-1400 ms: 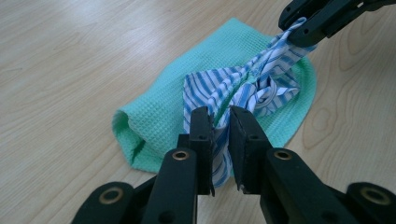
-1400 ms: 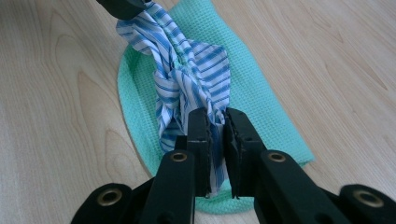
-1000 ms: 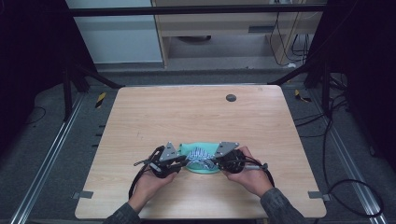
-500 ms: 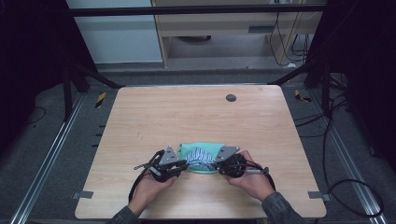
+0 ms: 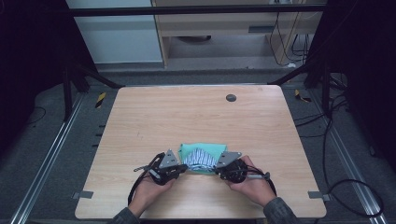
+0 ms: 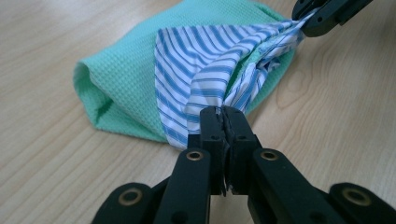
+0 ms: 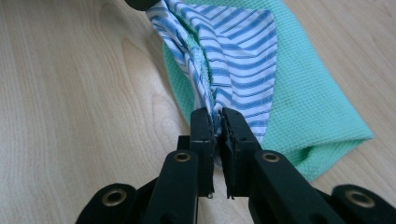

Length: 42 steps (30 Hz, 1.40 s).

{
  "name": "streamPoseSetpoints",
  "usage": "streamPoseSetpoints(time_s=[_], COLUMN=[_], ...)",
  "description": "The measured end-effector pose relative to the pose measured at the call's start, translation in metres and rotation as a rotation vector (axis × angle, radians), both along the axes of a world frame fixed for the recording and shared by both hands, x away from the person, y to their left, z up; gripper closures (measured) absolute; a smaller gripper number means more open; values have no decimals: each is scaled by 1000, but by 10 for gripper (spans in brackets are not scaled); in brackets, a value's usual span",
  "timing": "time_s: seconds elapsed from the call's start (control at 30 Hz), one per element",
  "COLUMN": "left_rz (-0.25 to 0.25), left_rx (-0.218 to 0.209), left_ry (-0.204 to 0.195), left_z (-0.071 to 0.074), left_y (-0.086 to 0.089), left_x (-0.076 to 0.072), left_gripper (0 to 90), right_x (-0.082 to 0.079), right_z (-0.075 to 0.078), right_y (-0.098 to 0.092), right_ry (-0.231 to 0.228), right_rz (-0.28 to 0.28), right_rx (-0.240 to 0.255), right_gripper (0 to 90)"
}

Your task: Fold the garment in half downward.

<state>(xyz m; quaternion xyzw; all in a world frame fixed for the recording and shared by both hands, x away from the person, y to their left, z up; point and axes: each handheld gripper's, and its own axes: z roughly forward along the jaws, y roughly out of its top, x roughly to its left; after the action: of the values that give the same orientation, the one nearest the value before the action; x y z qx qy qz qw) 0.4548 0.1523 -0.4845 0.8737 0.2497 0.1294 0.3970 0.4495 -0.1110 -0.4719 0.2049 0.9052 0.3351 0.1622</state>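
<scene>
A mint-green waffle cloth [image 5: 203, 148] with a blue-and-white striped layer [image 5: 201, 160] lies on the wooden table [image 5: 187, 116] near its front edge. My left gripper [image 5: 183, 166] pinches the cloth's left near corner. In the left gripper view its jaws [image 6: 223, 114] are closed on bunched striped fabric [image 6: 205, 70]. My right gripper [image 5: 216, 169] pinches the right near corner, and its jaws [image 7: 215, 116] clamp the striped fabric [image 7: 238, 51] over the green cloth [image 7: 308, 107]. Both pairs of jaws have just been closing, with cloth between them. The striped edge is stretched between the two grippers.
A small black round disc [image 5: 230, 98] sits in the far part of the table. A hand holds each gripper from the near edge. Dark frame posts stand at both far corners, and cables [image 5: 345, 186] lie on the floor to the right.
Both hands have stayed about where they were. The cloth's outline between the grippers has changed from rounded to a straighter far edge, with its near edge drawn taut.
</scene>
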Motion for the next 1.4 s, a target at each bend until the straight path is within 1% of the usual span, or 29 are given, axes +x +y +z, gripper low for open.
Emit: streamPoseSetpoints(time_s=[0.03,0.07,0.13,0.23,0.3,0.37,0.5,0.57,0.6,0.7,0.77,0.8,0.83,0.9,1.0,1.03,1.23,1.37,1.4], left_rz=[0,-7,-12,-29,-28,-39,-47,-54,-55,-59,-52,-57,-53,-60,-58,-65,-66,-63,-46], left_rx=[0,7,13,36,33,35,42,49,43,45,41,51,51,64,62,75,69,72,56], left_ry=[0,12,20,28,32,42,40,42,49,56,55,51,47,44,47,48,58,55,52], left_z=[0,-2,-3,-5,-6,-6,-5,-5,-5,-6,-6,-6,-6,-5,-7,-6,-8,-8,-8], left_y=[0,0,0,0,0,1,1,1,0,1,0,1,1,1,0,1,1,1,1], left_x=[0,-1,-2,-4,-5,-6,-9,-12,-13,-16,-18,-18,-19,-20,-21,-21,-22,-23,-25], left_gripper=[884,886,889,895,896,898,898,898,898,897,897,897,897,897,898,898,897,888,870], right_x=[0,-2,-3,-4,-4,-5,-5,-7,-8,-11,-13,-15,-16,-19,-20,-21,-22,-22,-23], right_z=[0,-2,-3,-5,-5,-5,-5,-6,-6,-7,-8,-8,-8,-9,-10,-11,-12,-13,-12], right_y=[0,1,1,1,1,1,0,0,0,0,0,0,1,2,3,3,3,3,3], right_ry=[0,1,4,5,6,9,11,-2,-1,-7,-7,-10,-15,-18,-16,-13,2,3,0], right_rz=[0,12,20,28,29,37,42,43,45,51,56,60,60,66,78,73,74,78,71], right_rx=[0,-6,-16,-28,-31,-41,-44,-59,-63,-71,-74,-80,-81,-87,-101,-101,-105,-104,-94], right_gripper=[838,847,849,852,853,854,855,856,857,859,861,862,863,865,866,867,866,861,843])
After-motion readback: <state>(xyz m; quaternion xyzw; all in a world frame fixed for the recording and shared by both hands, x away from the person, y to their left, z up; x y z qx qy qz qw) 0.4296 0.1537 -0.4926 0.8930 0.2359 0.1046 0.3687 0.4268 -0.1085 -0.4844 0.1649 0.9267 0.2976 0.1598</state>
